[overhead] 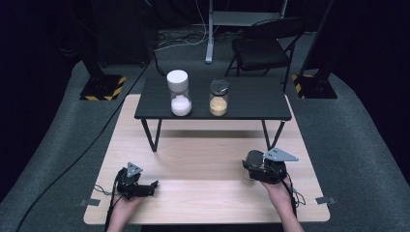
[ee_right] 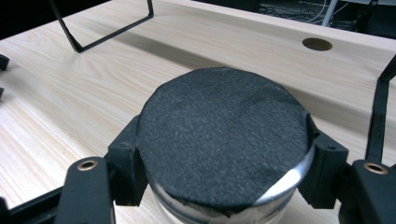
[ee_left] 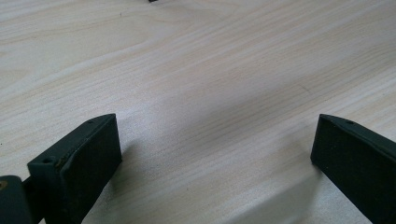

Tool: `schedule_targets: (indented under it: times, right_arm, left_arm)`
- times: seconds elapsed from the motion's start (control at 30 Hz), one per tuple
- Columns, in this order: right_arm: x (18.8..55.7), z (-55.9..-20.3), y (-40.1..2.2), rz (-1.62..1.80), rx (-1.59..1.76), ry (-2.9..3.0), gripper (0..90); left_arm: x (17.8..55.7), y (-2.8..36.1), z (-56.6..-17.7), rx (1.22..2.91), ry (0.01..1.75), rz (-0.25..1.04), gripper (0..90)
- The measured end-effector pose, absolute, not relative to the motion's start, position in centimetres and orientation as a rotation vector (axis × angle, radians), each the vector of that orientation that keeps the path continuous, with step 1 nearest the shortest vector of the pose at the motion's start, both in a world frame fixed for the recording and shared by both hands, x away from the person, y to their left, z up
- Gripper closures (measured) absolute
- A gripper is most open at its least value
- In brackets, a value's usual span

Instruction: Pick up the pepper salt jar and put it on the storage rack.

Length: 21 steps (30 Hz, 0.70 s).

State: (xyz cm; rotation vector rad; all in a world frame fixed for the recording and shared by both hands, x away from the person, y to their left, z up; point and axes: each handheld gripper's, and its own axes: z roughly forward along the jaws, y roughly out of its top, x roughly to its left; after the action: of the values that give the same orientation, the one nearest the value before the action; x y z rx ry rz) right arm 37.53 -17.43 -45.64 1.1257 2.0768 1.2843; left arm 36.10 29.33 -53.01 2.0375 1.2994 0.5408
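Note:
On the light wooden table (overhead: pixel 203 193), at its right, my right gripper (overhead: pixel 252 166) is shut on a round jar (overhead: pixel 254 158) with a black fabric-covered lid (ee_right: pixel 224 140). In the right gripper view my right gripper (ee_right: pixel 224 156) has its two black jaws pressed against opposite sides of the jar's metal rim. The jar's contents are hidden. My left gripper (overhead: pixel 153 186) rests low at the table's front left. In the left gripper view my left gripper (ee_left: pixel 212 140) is open, with bare wood between its jaws.
A small black table (overhead: pixel 251 104) stands across the far half of the wooden table. It bears a white-lidded jar of white powder (overhead: pixel 179 94) and a dark-lidded jar of tan grains (overhead: pixel 218 99). A folding chair (overhead: pixel 263 46) stands behind. A round hole (ee_right: pixel 317 44) pierces the tabletop.

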Motion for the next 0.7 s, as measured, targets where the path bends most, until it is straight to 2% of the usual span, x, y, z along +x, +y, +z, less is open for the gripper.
schedule_targets:
  times: [0.7]
  right_arm:
    - [38.0, -41.9, -17.5, 1.303, 1.109, 2.078, 30.8]
  left_arm:
    - [36.1, 29.3, -53.0, 2.038, 1.299, 0.541, 1.3]
